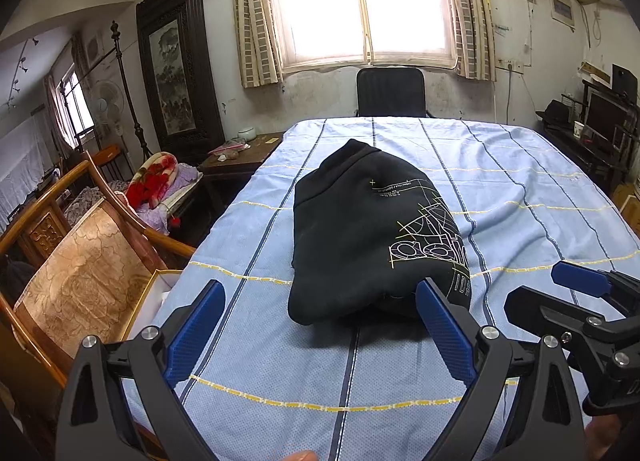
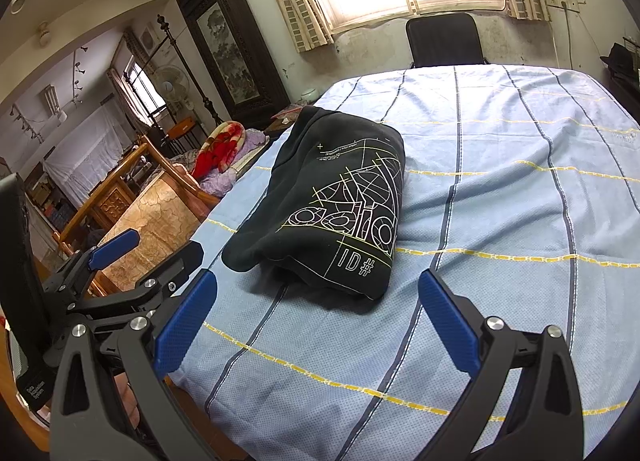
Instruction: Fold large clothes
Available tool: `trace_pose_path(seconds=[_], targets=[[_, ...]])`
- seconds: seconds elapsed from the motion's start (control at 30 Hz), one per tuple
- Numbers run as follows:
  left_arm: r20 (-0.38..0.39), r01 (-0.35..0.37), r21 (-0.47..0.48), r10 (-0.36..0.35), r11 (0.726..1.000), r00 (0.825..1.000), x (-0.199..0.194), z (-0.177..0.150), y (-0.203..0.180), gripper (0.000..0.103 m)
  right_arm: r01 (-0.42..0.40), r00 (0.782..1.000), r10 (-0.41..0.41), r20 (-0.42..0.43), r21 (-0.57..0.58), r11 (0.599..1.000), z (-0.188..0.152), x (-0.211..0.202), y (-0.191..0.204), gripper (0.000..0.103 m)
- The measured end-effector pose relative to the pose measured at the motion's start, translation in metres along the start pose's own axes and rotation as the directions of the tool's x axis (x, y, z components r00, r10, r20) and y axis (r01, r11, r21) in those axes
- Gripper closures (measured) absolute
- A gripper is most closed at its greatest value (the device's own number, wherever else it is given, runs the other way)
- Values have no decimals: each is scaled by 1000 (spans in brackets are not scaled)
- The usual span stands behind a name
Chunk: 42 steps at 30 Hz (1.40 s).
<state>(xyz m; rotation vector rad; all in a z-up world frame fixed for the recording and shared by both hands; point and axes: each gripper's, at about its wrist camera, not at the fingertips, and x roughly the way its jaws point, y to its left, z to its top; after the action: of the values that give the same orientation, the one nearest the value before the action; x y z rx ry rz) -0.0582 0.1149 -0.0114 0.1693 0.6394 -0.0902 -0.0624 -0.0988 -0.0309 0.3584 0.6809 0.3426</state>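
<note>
Left hand-held gripper (image 1: 320,303): foreground of the left wrist view, jaws spread wide with nothing between them, blue pads (image 1: 446,335) facing inward above the counter (image 1: 256,341). Its right fingertip overlaps the near edge of the garment in this view; contact cannot be confirmed. Right hand-held gripper (image 2: 318,291): likewise wide open and empty, seen from its own camera just short of the garment and also at the right edge of the left wrist view (image 1: 544,295). The two tools sit side by side at the near end of the counter.

Sheet (image 2: 500,221): light blue with dark and yellow stripes, covering the counter, slightly wrinkled on the right.

Sweatshirt (image 1: 372,233): black, folded into a compact thick bundle, lying on the sheet left of the counter's centre, its long axis running away from the cameras. A white and yellow line graphic with the characters "ID#" (image 2: 356,261) faces up at its near right corner.

Wooden chair (image 1: 80,273): beside the counter's left edge. Black chair (image 1: 390,93): at the far end, under the bright window (image 1: 364,1) with its checked curtains (image 1: 256,13). Dark framed painting (image 1: 176,69): against the left wall, with a fan (image 1: 108,105) beside it.
</note>
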Motion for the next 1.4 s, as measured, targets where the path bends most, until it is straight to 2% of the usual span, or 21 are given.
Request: trace_pose_path(seconds=[1.4], targets=[[-2, -9, 0, 9, 1000, 1000, -1, -3, 2, 6, -1, 1000, 1, 1, 3, 1000, -1, 0, -1, 5]])
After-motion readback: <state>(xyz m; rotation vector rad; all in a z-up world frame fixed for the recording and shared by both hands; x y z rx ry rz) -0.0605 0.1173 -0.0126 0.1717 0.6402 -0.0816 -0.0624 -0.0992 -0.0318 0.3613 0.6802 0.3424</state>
